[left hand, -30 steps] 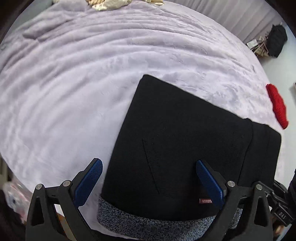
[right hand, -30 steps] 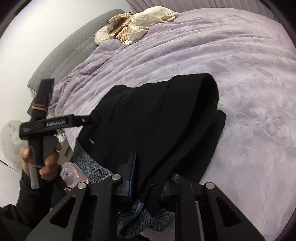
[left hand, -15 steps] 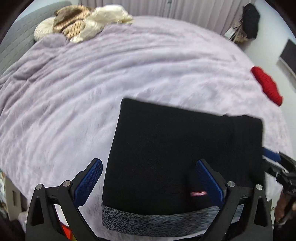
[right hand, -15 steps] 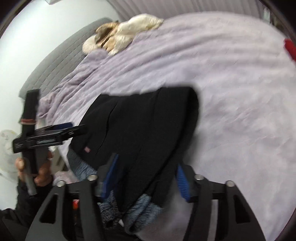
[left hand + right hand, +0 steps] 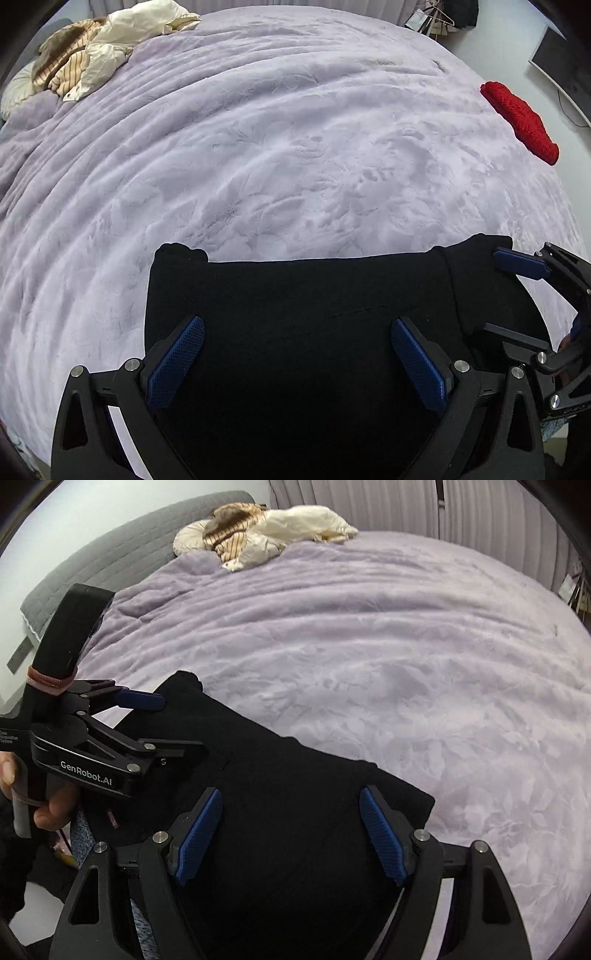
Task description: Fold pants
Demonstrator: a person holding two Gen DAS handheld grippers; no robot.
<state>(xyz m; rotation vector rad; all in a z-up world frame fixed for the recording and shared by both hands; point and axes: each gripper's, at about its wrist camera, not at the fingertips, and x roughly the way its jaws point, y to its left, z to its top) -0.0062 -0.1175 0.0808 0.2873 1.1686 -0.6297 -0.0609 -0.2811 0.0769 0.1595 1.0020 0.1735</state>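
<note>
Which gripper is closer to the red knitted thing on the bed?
Right. The right gripper sits at the pants' right edge, below the red knit; the left gripper hovers over the pants' middle, farther away.

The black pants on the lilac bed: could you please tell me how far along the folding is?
Done: the black fabric pants lie as a compact, layered rectangle on the lilac plush bedspread. In hand: nothing; the left hand-held gripper and right hand-held gripper both hover open above it. Left: probably only smoothing, or one more fold.
</note>
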